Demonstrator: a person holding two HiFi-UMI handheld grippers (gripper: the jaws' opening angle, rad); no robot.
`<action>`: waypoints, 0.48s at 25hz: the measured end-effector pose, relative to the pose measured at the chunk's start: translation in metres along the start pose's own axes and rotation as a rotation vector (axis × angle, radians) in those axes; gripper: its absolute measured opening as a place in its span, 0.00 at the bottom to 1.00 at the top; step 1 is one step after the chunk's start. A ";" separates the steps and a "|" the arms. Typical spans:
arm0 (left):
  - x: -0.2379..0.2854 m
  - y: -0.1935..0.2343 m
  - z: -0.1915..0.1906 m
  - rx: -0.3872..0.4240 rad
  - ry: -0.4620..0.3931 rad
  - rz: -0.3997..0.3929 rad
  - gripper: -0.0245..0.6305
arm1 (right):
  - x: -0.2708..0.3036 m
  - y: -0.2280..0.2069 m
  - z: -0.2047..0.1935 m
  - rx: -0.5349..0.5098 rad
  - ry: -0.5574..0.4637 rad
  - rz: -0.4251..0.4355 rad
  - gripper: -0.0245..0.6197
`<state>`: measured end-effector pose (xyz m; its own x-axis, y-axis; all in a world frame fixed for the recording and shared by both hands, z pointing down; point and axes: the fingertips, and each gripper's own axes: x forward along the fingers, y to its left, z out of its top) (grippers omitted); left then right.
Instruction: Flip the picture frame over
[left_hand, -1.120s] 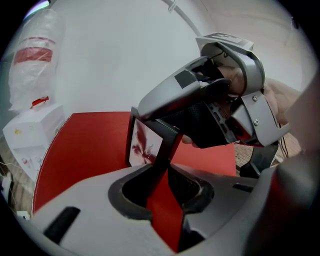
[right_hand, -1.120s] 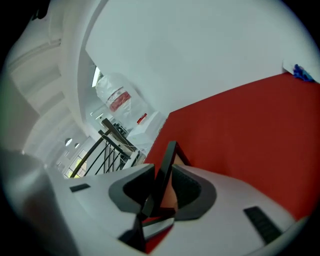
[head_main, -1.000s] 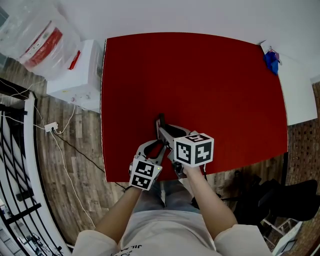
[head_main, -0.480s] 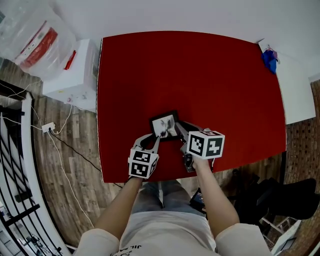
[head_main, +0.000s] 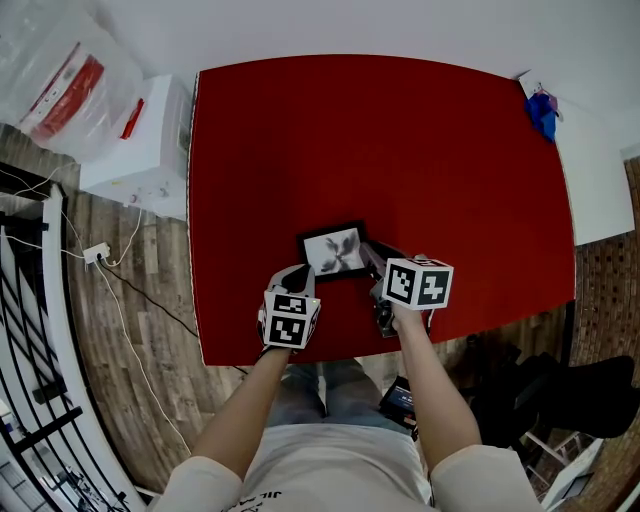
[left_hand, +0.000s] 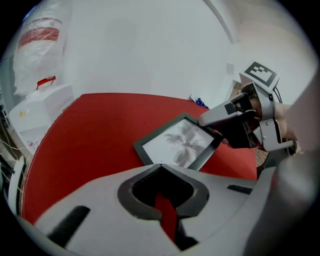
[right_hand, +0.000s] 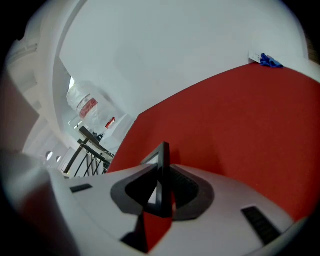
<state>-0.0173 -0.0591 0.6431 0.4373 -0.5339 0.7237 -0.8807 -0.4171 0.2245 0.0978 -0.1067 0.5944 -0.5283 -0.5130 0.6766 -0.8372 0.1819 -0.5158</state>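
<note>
A black picture frame (head_main: 334, 250) with a grey flower print lies picture side up low over the red table (head_main: 400, 150), near its front edge. My right gripper (head_main: 368, 256) is shut on the frame's right edge. Its jaws have just been closing, and in the right gripper view that edge (right_hand: 162, 155) stands between them. The left gripper view shows the frame (left_hand: 177, 142) ahead, with the right gripper (left_hand: 216, 125) on its far side. My left gripper (head_main: 303, 272) sits just short of the frame's near left corner, fingertips together with nothing between them.
A white box (head_main: 140, 140) and a clear plastic bag (head_main: 60, 70) stand left of the table. At the far right, a blue object (head_main: 543, 118) lies on a white surface. A black railing (head_main: 30, 350) and cables cross the wooden floor on the left.
The frame stood nearly upright between the grippers and has tipped over, so its picture faces up. My right gripper moved right and down with it. The left gripper sank a little.
</note>
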 end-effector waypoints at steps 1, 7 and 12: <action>0.001 0.000 0.000 0.000 0.002 -0.002 0.05 | 0.002 -0.005 -0.002 -0.020 0.008 -0.017 0.14; 0.005 -0.004 0.000 0.010 0.010 -0.002 0.05 | 0.016 -0.034 -0.023 -0.111 0.080 -0.119 0.11; 0.008 -0.005 -0.002 0.022 0.014 0.007 0.05 | 0.021 -0.041 -0.030 -0.152 0.103 -0.167 0.10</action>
<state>-0.0099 -0.0598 0.6494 0.4288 -0.5263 0.7342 -0.8793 -0.4296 0.2056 0.1170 -0.0999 0.6453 -0.3860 -0.4602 0.7995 -0.9216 0.2301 -0.3125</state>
